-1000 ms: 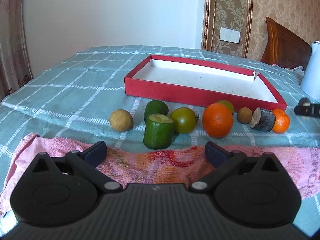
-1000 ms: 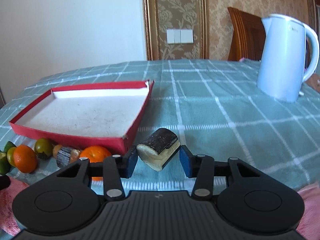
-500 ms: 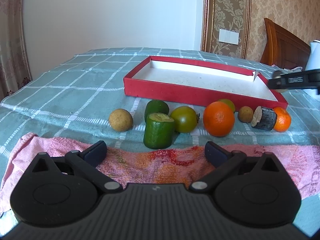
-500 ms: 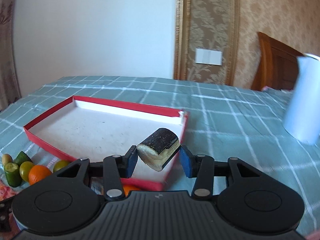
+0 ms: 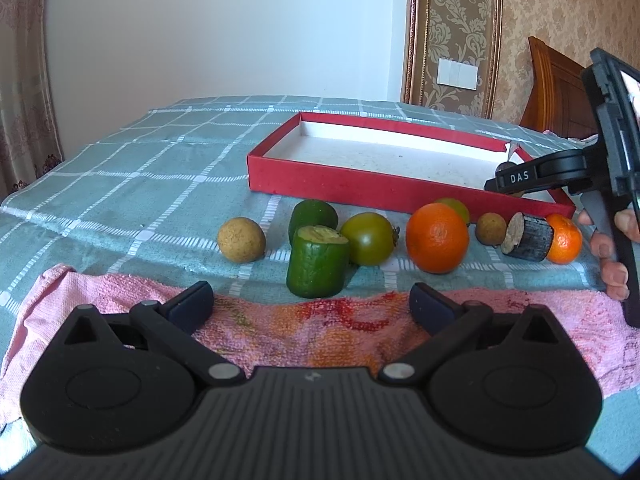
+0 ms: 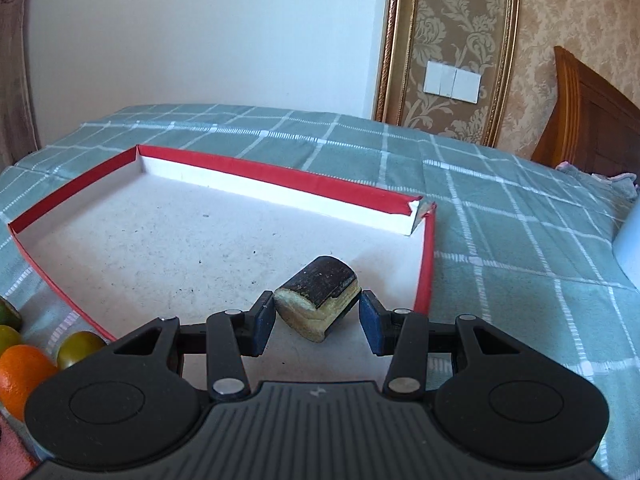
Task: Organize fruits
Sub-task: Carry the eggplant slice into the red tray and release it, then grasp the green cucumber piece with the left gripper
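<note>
Right gripper (image 6: 317, 320) clamps dark-skinned fruit chunk (image 6: 318, 296) (left gripper (image 5: 310, 306) wide).

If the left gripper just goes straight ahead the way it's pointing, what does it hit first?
Probably the cut green fruit, standing just beyond the pink towel; the open left gripper points about at it, though depth is uncertain.

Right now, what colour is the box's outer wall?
Red outside, white inside; the box shows best in the left wrist view.

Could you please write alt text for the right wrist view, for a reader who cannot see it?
The right gripper holds a dark-skinned cut fruit piece between its jaws over the near right corner of a shallow red box with nothing else inside. The box sits on a green checked cloth.
</note>
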`<state>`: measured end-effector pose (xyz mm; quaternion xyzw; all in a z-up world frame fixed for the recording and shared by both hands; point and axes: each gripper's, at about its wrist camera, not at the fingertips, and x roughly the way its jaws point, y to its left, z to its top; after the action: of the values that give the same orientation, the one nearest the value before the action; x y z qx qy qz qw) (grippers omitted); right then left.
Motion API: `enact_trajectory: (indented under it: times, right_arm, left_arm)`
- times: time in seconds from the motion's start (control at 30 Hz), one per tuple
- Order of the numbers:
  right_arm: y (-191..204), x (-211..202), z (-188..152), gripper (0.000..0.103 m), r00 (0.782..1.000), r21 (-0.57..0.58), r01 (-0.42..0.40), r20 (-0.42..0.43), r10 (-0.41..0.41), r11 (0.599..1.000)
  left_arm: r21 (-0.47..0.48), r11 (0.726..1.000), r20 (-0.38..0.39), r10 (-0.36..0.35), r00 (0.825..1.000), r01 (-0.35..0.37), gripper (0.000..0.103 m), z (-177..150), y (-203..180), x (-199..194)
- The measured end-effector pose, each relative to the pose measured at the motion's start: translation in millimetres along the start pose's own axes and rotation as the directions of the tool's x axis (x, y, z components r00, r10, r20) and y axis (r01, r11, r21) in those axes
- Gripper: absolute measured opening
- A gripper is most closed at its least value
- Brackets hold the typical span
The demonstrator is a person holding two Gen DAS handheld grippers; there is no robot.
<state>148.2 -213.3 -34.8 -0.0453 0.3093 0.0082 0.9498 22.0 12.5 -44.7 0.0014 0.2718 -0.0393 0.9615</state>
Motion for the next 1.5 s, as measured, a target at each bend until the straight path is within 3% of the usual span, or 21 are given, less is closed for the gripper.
enact_trajectory:
  times: [0.63, 0.8, 0.87, 1.07, 1.27, 1.5]
  right_arm:
    - [-2, 1, 1, 0.046, 1.000, 0.004, -0.009, -0.002, 0.009, 1.000]
    - [0, -8, 1, 0.073, 1.000, -0.009, -0.001, 0.031, 0.002, 1.000]
    - [0, -14, 0, 0.078, 0.998, -0.011, 0.019, 0.054, -0.018, 1.000]
    - [-11, -41, -5, 0.078, 0.994, 0.044, -0.009, 0.109, 0.004, 0.999]
    - [-17, -83, -34, 0.078, 0.988, -0.025, -0.050, 0.146, 0.053, 0.998]
    - [-35, -105, -64, 0.078, 0.981, -0.005, -0.032, 0.193, 0.033, 0.999]
  left_arm:
    - [0.000, 1.000, 0.000, 0.003, 1.000, -0.003, 0.103, 0, 1, 1]
    - [0.000, 1.000, 0.000, 0.003, 1.000, -0.003, 0.103, 0, 1, 1]
    - [0.000, 1.000, 0.000, 0.003, 1.000, -0.003, 0.103, 0, 1, 1]
    - [0.001, 1.000, 0.003, 0.006, 1.000, -0.006, 0.103, -1, 0, 0]
    - [0.020, 0.999, 0.068, 0.026, 0.997, -0.027, 0.103, -13, -3, -5]
    - [0.014, 1.000, 0.041, 0.009, 0.999, -0.010, 0.103, -4, 0, -6]
